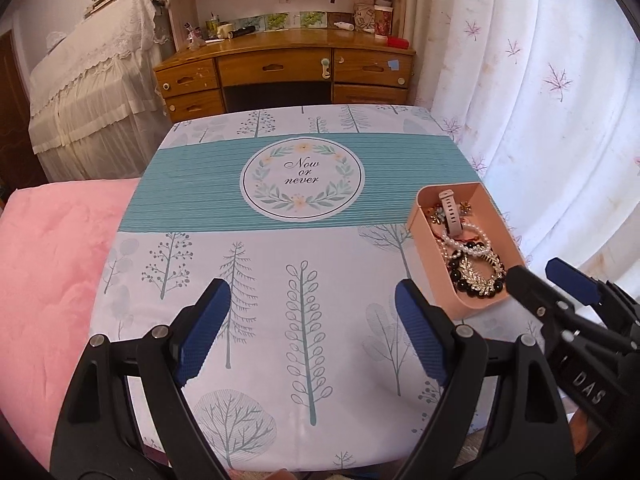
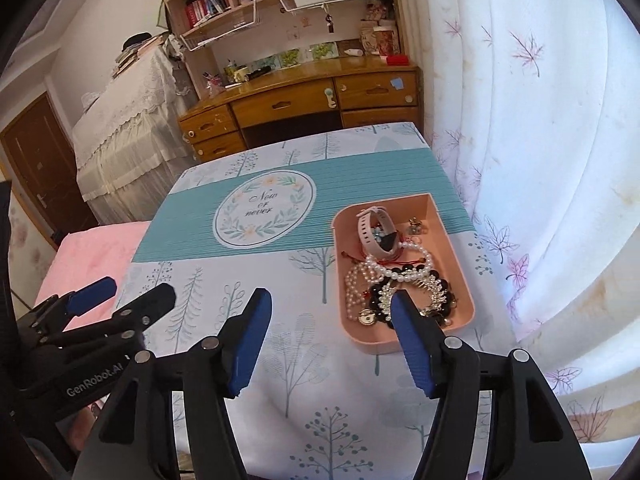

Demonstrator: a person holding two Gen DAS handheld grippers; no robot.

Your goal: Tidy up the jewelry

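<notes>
One pink tray (image 2: 456, 240) of tangled jewelry (image 2: 400, 280) is sitting at the table's (image 1: 280, 248) right edge. Pieces are looking light, floppy and snag-prone; I'm judging the stiff watch band (image 2: 370, 232) the cleanest grab. My right gripper (image 2: 332, 344) is hovering spread wide, just short of the tray's near end. My left gripper (image 1: 312, 328) is idling spread and empty, mid-table.

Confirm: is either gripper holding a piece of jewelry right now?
No: the left gripper and right gripper are both open and empty above the tablecloth, and all jewelry lies in the pink tray.
</notes>
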